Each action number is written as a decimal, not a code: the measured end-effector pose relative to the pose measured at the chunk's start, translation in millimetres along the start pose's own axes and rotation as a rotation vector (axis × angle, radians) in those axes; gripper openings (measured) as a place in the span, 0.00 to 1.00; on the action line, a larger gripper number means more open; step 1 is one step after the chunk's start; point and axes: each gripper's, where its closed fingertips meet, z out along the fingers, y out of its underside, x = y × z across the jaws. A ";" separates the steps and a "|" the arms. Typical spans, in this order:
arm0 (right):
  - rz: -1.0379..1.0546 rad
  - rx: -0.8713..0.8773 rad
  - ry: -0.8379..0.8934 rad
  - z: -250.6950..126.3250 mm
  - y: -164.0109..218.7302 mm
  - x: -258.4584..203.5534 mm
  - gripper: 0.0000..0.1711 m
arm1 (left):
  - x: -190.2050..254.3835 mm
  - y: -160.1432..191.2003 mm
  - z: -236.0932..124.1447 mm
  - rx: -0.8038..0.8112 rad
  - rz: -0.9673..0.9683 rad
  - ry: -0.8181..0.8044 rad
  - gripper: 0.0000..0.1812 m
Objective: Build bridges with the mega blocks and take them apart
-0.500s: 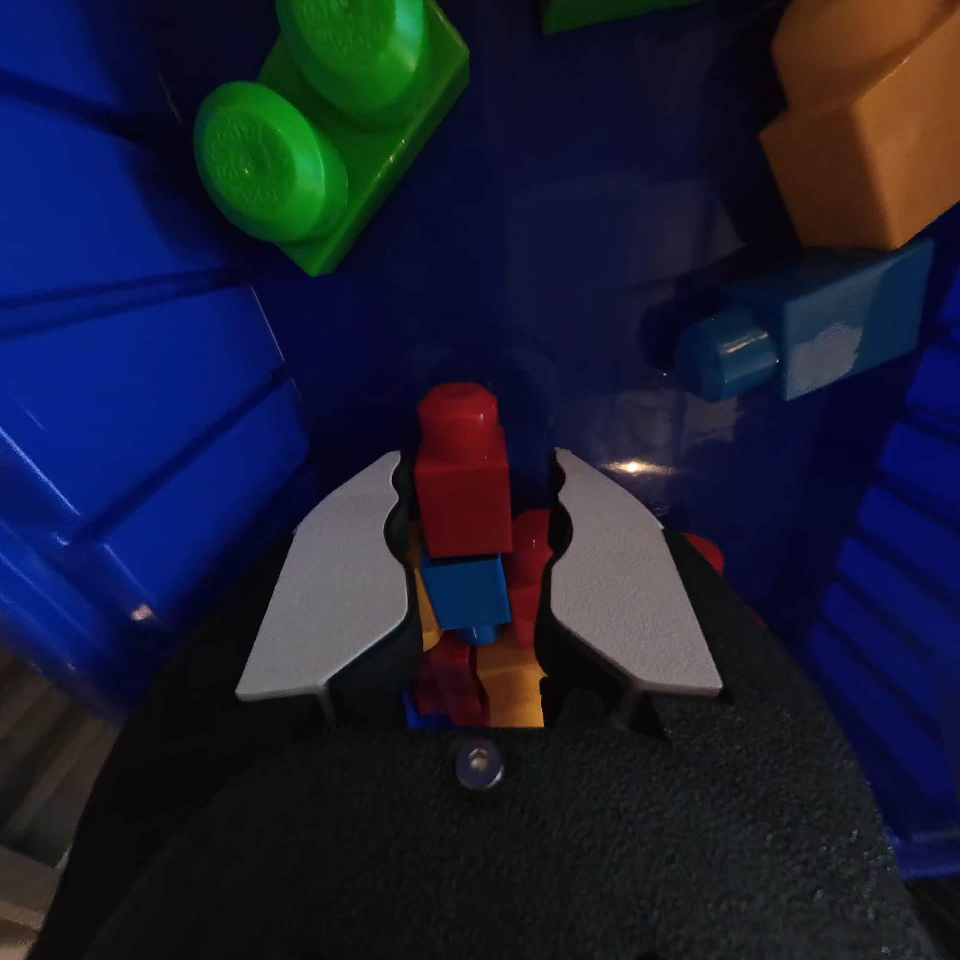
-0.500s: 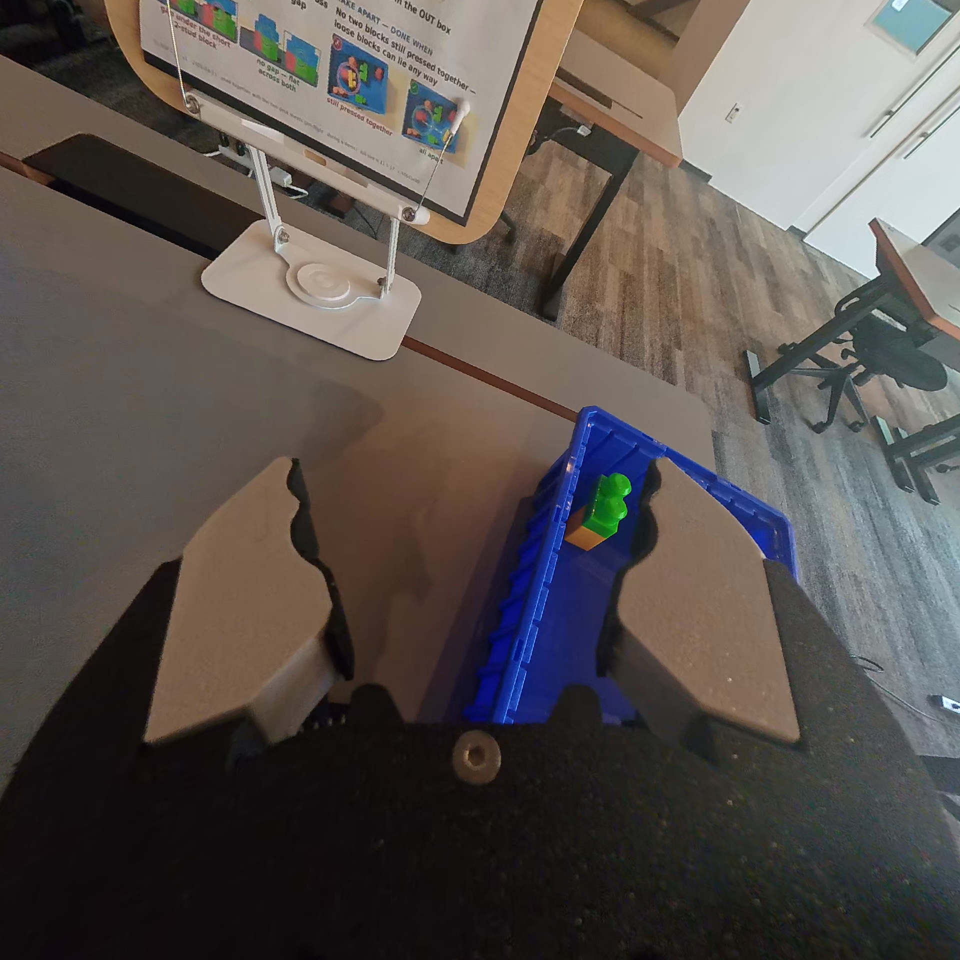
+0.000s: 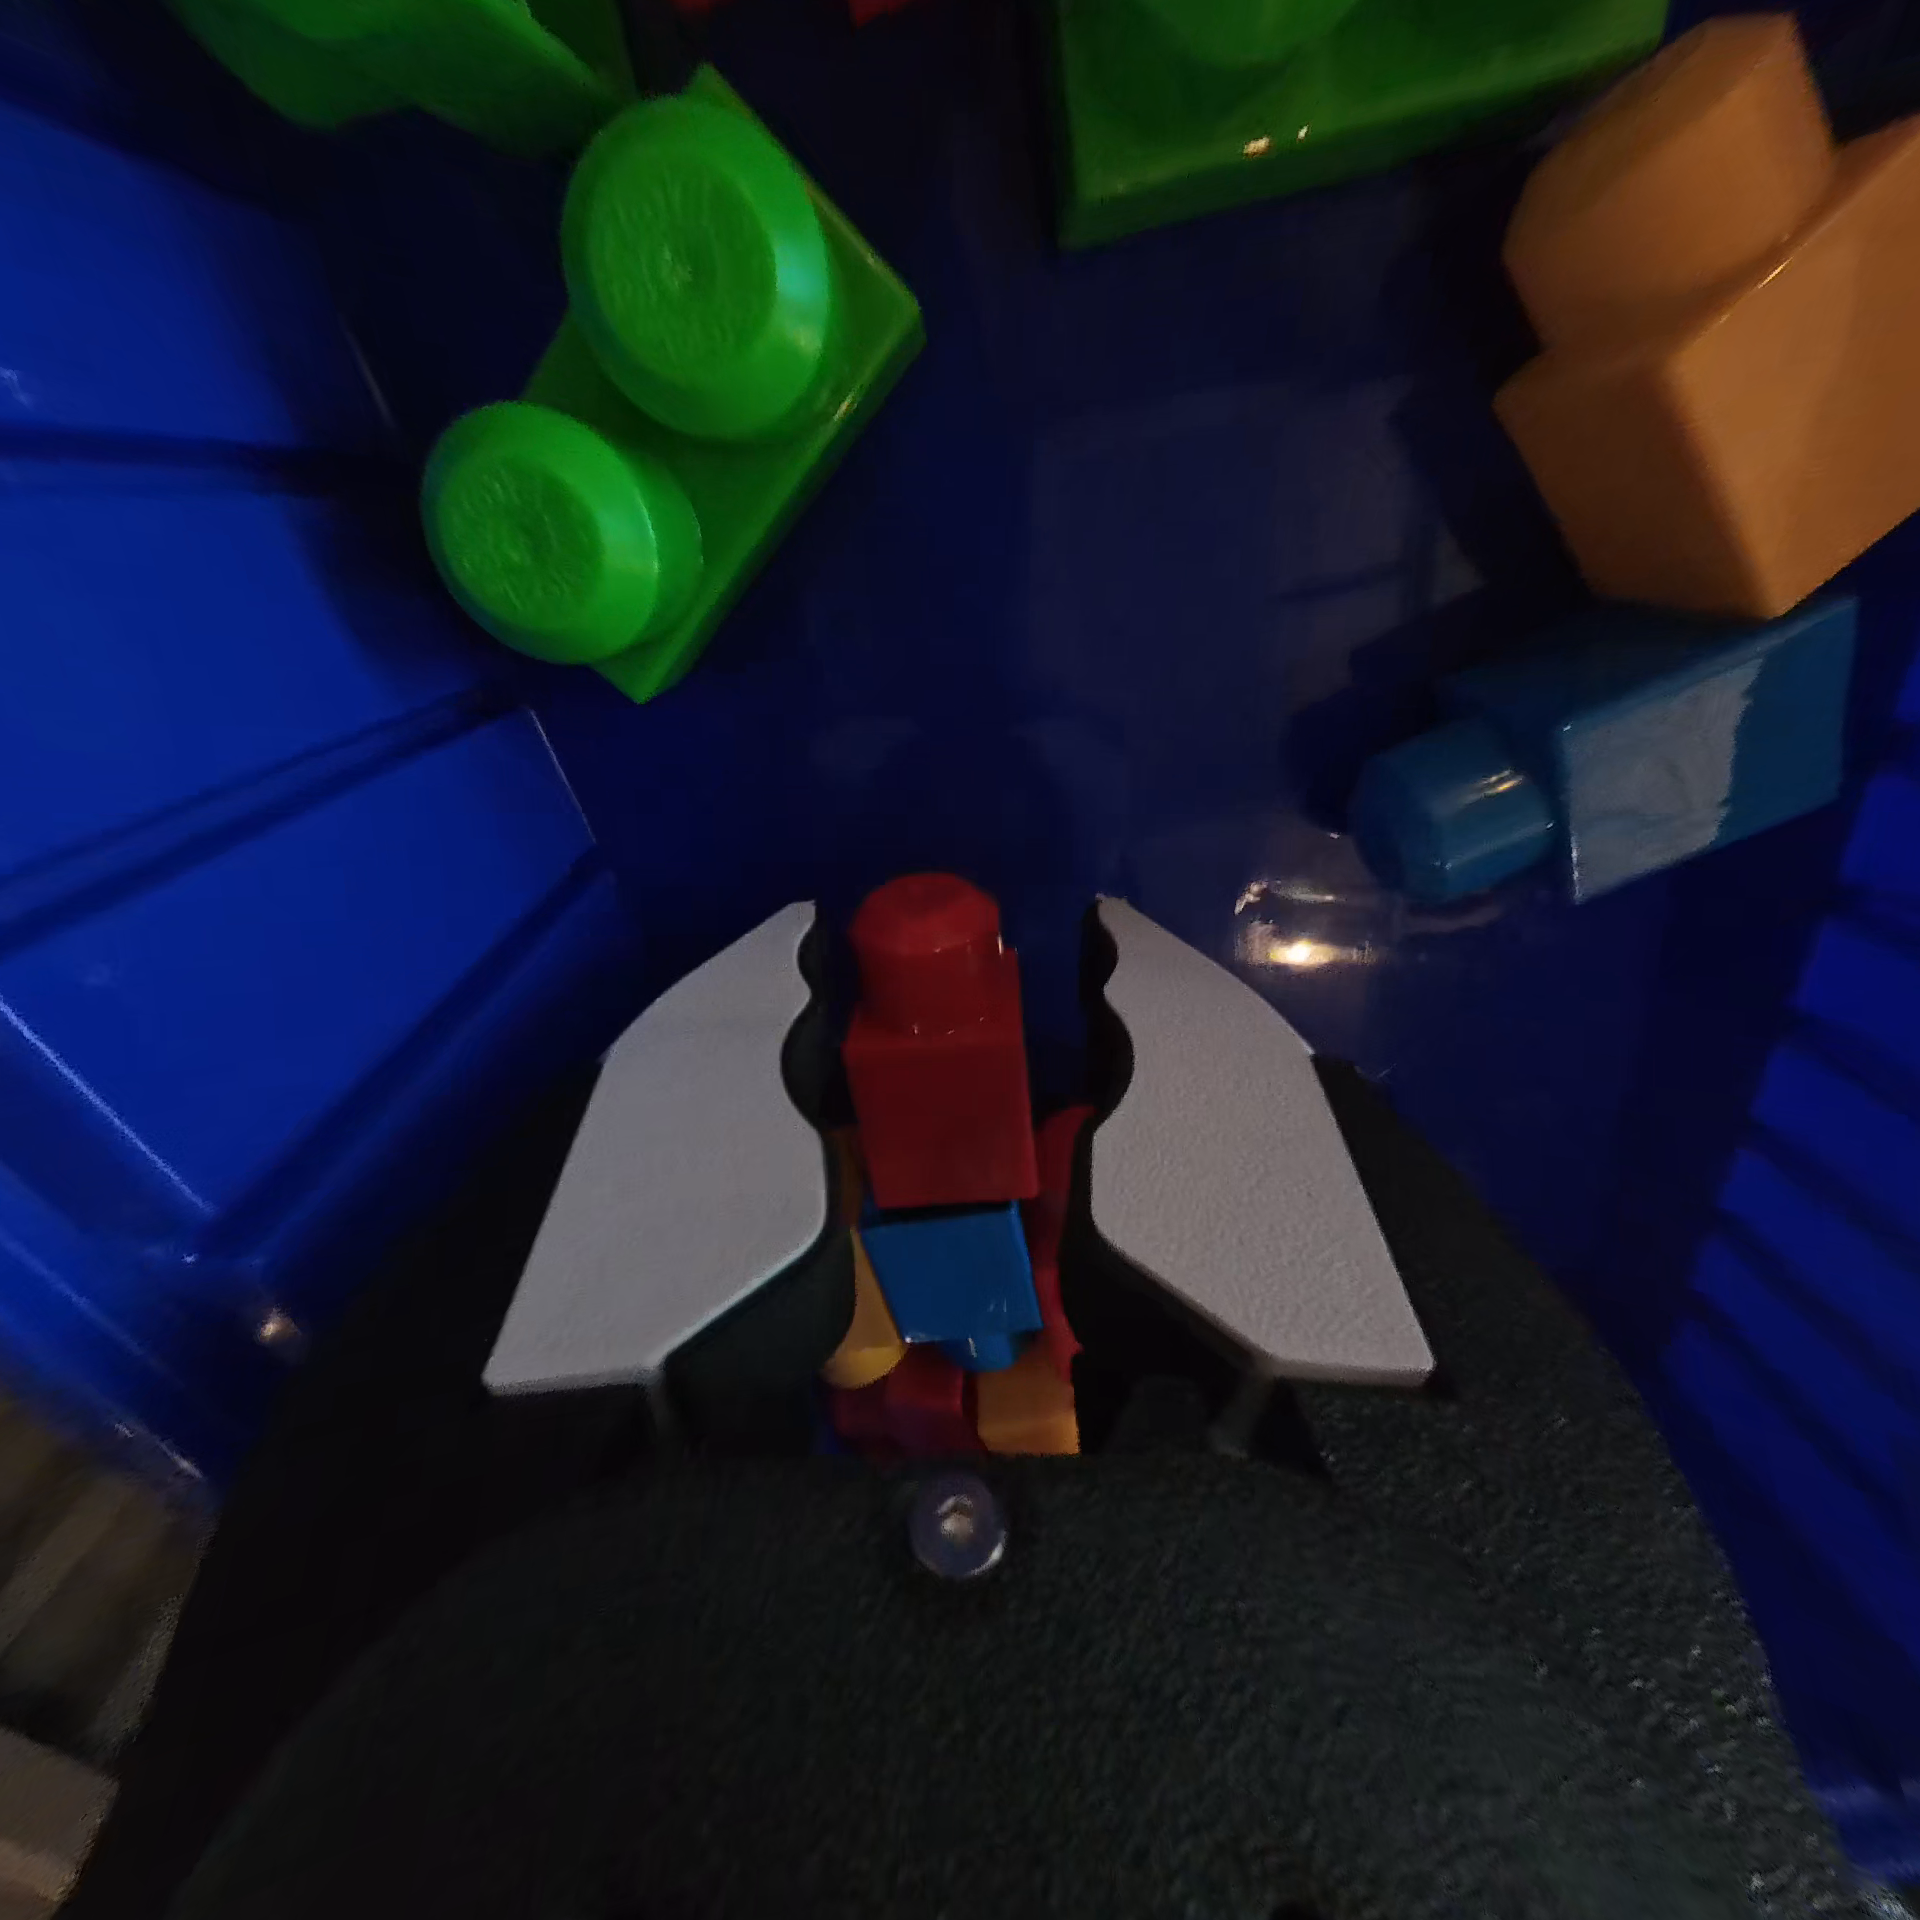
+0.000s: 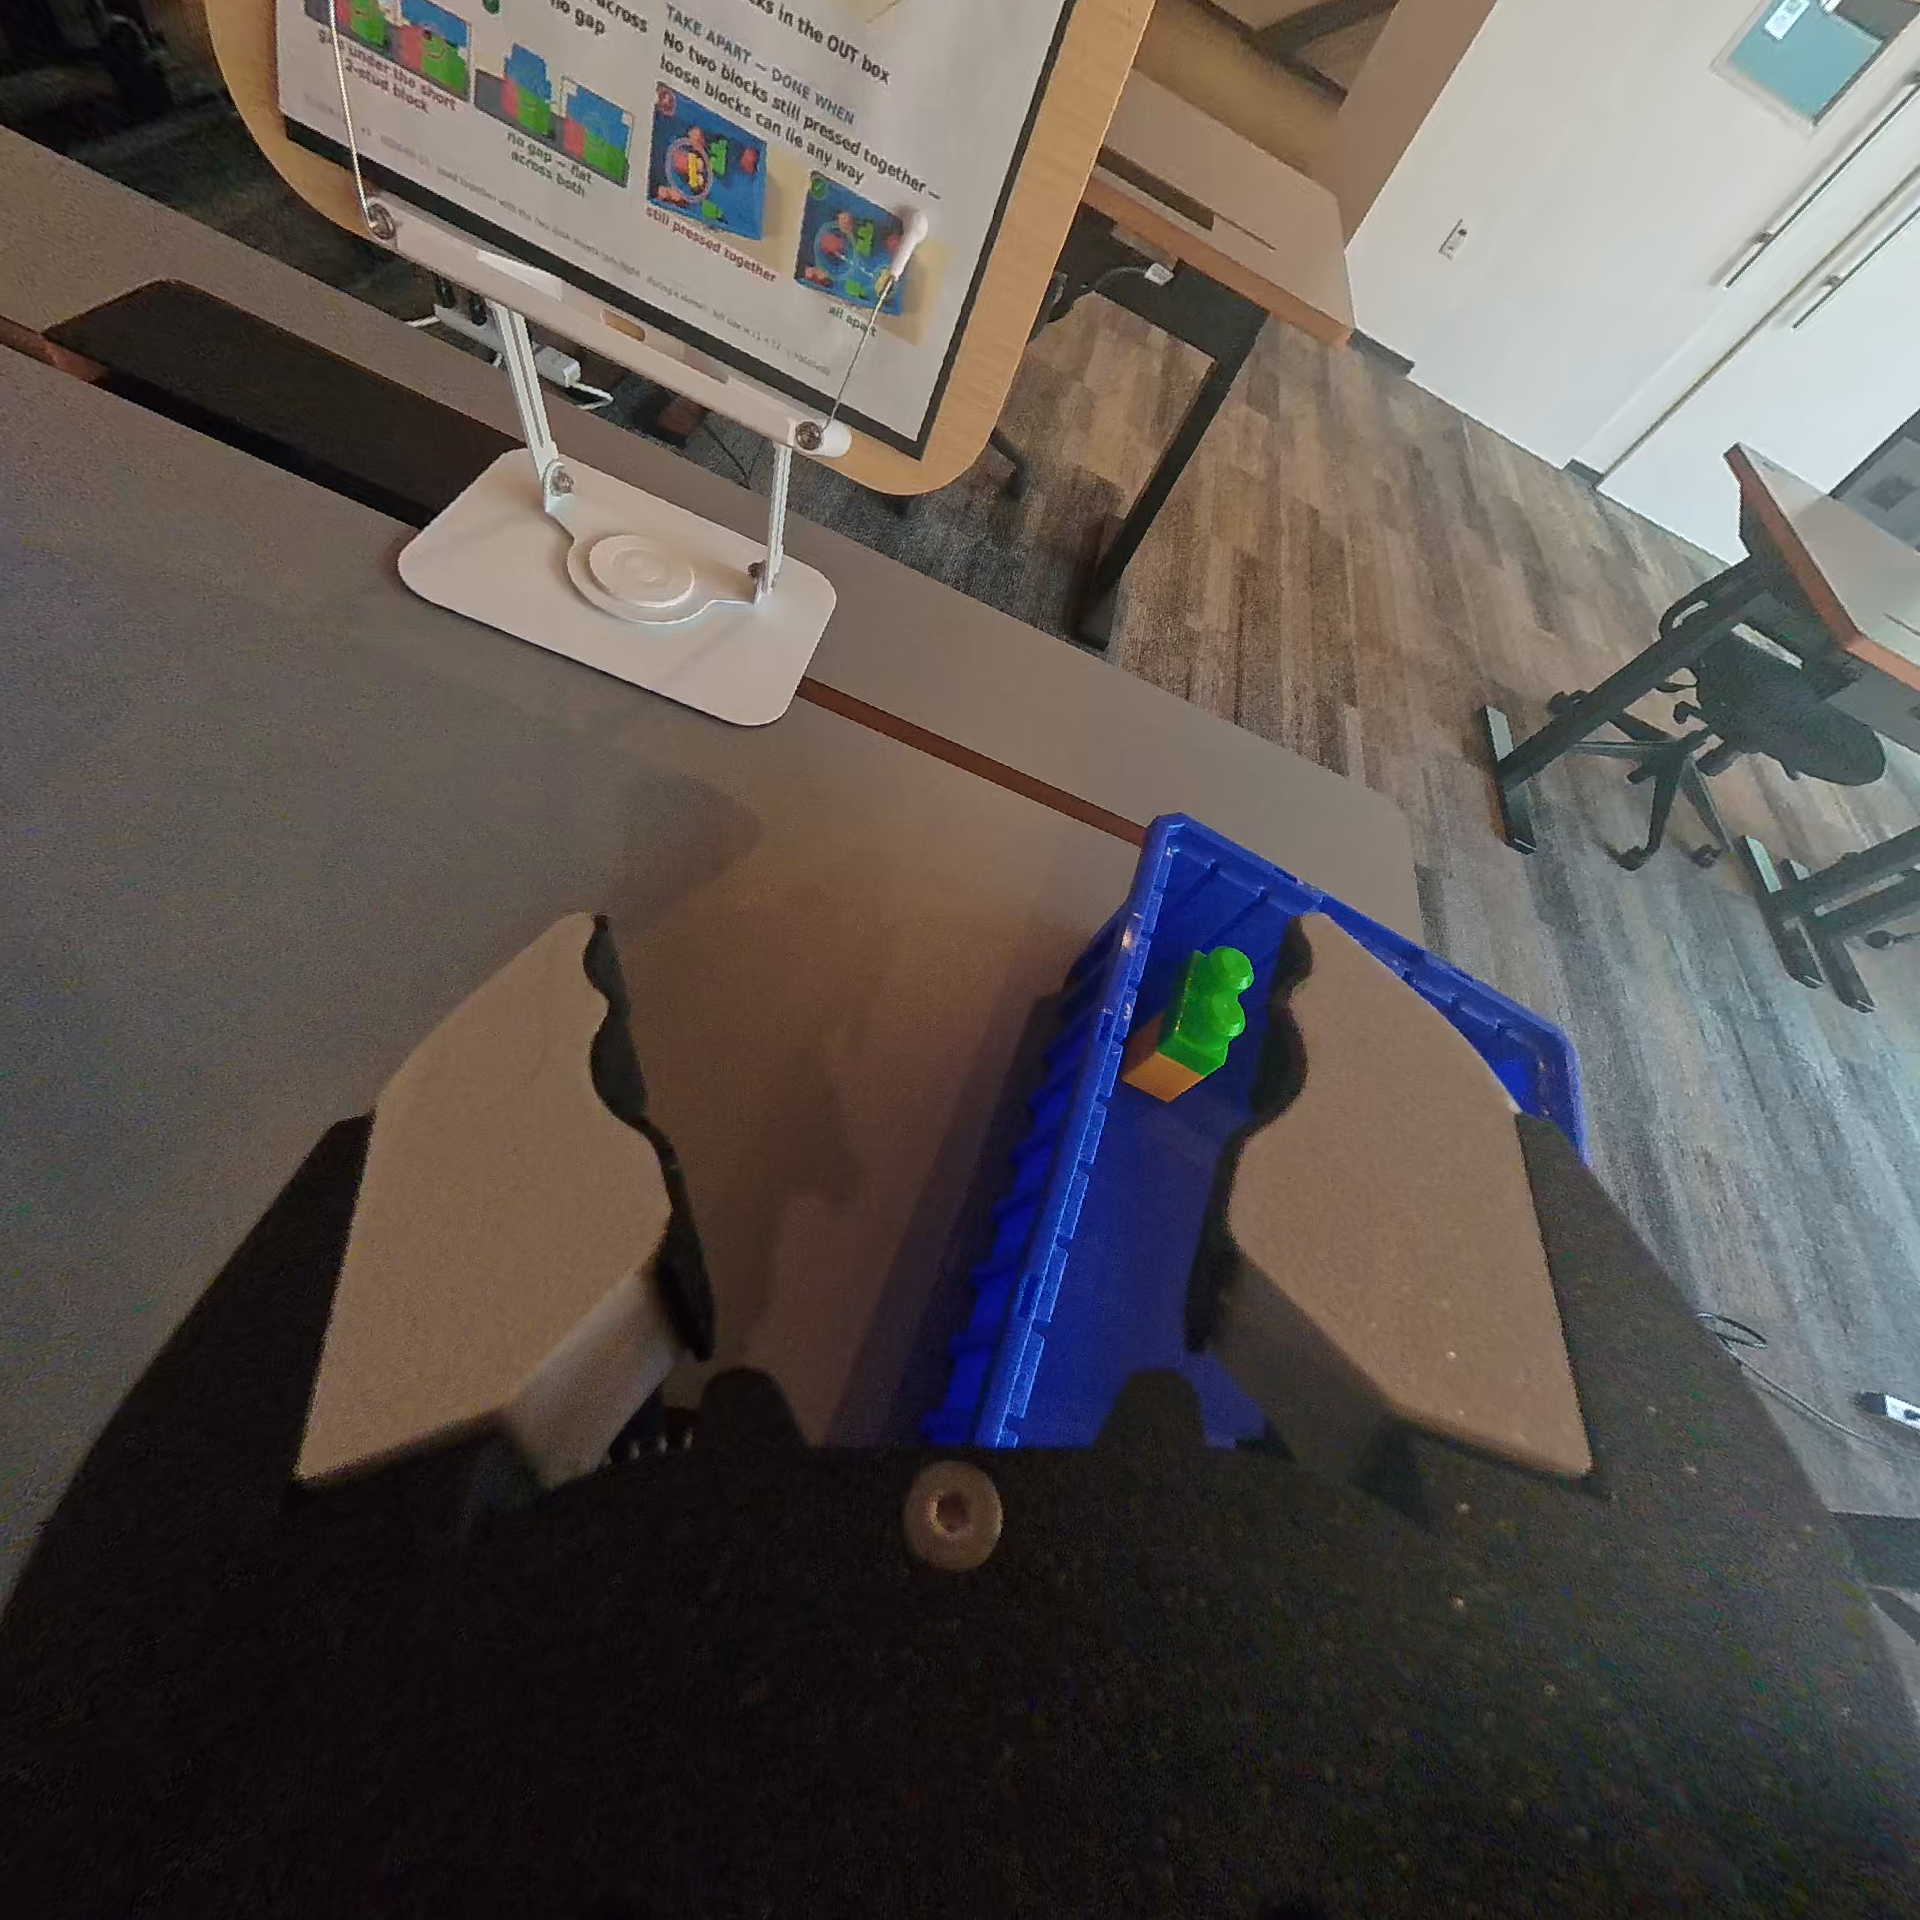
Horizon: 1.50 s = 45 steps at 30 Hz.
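Your left gripper (image 3: pixel 951 1023) is down inside the blue bin (image 3: pixel 260 935), jaws narrowed around a red block (image 3: pixel 935 1081) stacked on a blue one (image 3: pixel 951 1283) (whether they actually pinch it, I cannot tell). Your right gripper (image 4: pixel 951 1132) hangs wide open and empty over the grey table (image 4: pixel 312 883), beside a second blue bin (image 4: pixel 1049 1247).

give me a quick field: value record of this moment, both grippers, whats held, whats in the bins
left gripper: inside a blue bin, a red block between its fingers; contact unclear
under the red block: a blue block, more red and orange pieces beneath
loose blocks nearby: green two-stud block, orange block, blue single-stud block
right gripper: open, empty, above the grey table
second blue bin: green block stacked on an orange one
background: instruction board on a white stand
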 end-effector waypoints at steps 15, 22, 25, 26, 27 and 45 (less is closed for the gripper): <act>0.011 0.014 0.010 -3.5 0.8 4.8 0.67 | -6.1 1.0 -0.1 0.005 0.019 -0.039 0.16; 0.006 0.011 0.002 -1.7 1.0 2.6 0.67 | 12.6 -13.0 -37.6 0.261 0.038 0.041 0.16; 0.006 0.010 -0.006 -0.7 1.0 1.4 0.67 | 39.3 -26.6 -78.9 0.518 0.052 0.135 0.16; 0.006 0.011 -0.009 -0.7 0.7 0.8 0.67 | 50.3 -29.4 -95.4 0.607 0.065 0.162 0.16; 0.006 0.014 -0.013 -0.7 0.1 0.3 0.67 | 61.3 -30.6 -111.6 0.687 0.075 0.183 0.16; -0.019 0.076 -0.120 1.8 -11.8 -21.2 0.65 | 367.1 15.1 -226.1 1.405 0.645 0.561 0.15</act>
